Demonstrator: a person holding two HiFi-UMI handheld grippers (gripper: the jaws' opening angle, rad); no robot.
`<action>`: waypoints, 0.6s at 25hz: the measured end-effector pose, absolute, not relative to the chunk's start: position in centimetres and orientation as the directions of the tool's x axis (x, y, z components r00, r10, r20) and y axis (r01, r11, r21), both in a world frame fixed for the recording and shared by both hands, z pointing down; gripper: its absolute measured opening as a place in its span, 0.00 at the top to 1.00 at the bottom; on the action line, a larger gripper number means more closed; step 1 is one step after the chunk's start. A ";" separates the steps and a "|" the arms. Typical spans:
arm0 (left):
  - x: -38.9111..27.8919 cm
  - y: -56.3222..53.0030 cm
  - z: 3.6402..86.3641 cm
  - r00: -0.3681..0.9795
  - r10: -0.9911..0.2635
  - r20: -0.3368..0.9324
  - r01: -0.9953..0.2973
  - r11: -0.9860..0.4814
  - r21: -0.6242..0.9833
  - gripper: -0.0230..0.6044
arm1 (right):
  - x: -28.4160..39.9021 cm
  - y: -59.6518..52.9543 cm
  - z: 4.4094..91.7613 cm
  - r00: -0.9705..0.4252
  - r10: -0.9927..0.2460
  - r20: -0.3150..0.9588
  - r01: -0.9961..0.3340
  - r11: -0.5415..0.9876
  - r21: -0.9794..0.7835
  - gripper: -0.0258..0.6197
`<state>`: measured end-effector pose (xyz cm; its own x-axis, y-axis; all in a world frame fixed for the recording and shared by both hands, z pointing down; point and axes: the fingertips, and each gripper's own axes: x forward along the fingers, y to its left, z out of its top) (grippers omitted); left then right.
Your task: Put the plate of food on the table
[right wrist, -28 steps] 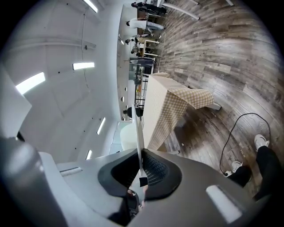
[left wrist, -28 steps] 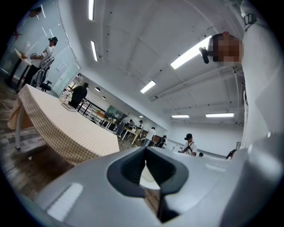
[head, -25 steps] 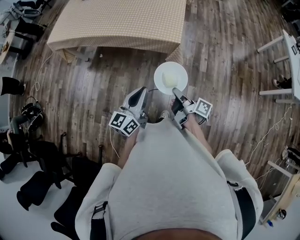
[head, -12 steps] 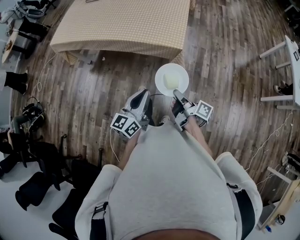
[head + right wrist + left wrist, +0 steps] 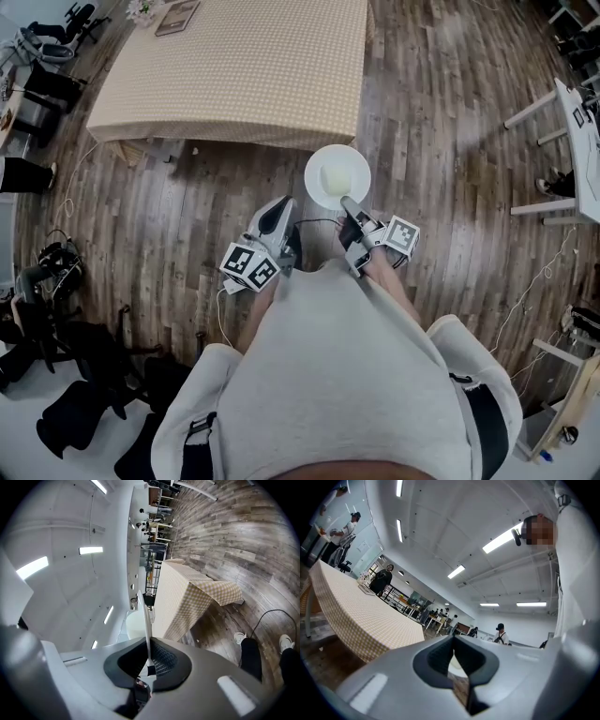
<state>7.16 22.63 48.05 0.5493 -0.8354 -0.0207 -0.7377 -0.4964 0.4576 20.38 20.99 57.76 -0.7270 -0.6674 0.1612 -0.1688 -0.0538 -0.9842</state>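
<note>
A white plate (image 5: 337, 176) with a pale mound of food on it hangs over the wooden floor, just short of the corner of the table (image 5: 234, 66) with the beige checked cloth. My right gripper (image 5: 349, 204) is shut on the plate's near rim. The right gripper view shows the plate (image 5: 146, 616) edge-on, clamped in the right gripper (image 5: 149, 660), with the table (image 5: 187, 597) beyond. My left gripper (image 5: 281, 214) hangs left of the plate, apart from it, shut and holding nothing. In its own view the left gripper (image 5: 453, 644) points towards the table (image 5: 356, 616).
A framed card (image 5: 176, 17) and flowers (image 5: 141, 9) lie at the table's far end. Black chairs and gear (image 5: 56, 356) crowd the left side. A white table (image 5: 577, 131) stands at the right. A cable (image 5: 534, 272) runs over the floor. Several people stand far off.
The person has walked towards the checked table, so its near edge now lies closer to the plate. Both grippers moved along with the body, and the right one still grips the plate.
</note>
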 end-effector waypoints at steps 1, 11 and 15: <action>7.0 21.6 48.1 0.553 -0.833 -0.022 -0.734 -0.499 0.462 0.95 | 20.3 20.0 57.8 -0.723 -0.671 0.165 -0.171 -0.057 -0.984 0.94; 3.4 10.8 47.4 0.597 -0.802 -0.019 -0.696 -0.530 0.485 0.95 | 17.2 10.4 57.1 -0.675 -0.712 0.193 -0.175 -0.099 -0.979 0.94; 0.7 6.8 47.4 0.609 -0.793 -0.012 -0.686 -0.534 0.494 0.95 | 14.8 6.6 57.1 -0.659 -0.721 0.214 -0.184 -0.122 -0.975 0.94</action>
<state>0.73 6.81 47.39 0.6087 -0.7933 -0.0117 -0.6864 -0.5339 0.4937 14.77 6.65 57.05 -0.6589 -0.7211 0.2140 -0.1836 -0.1218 -0.9754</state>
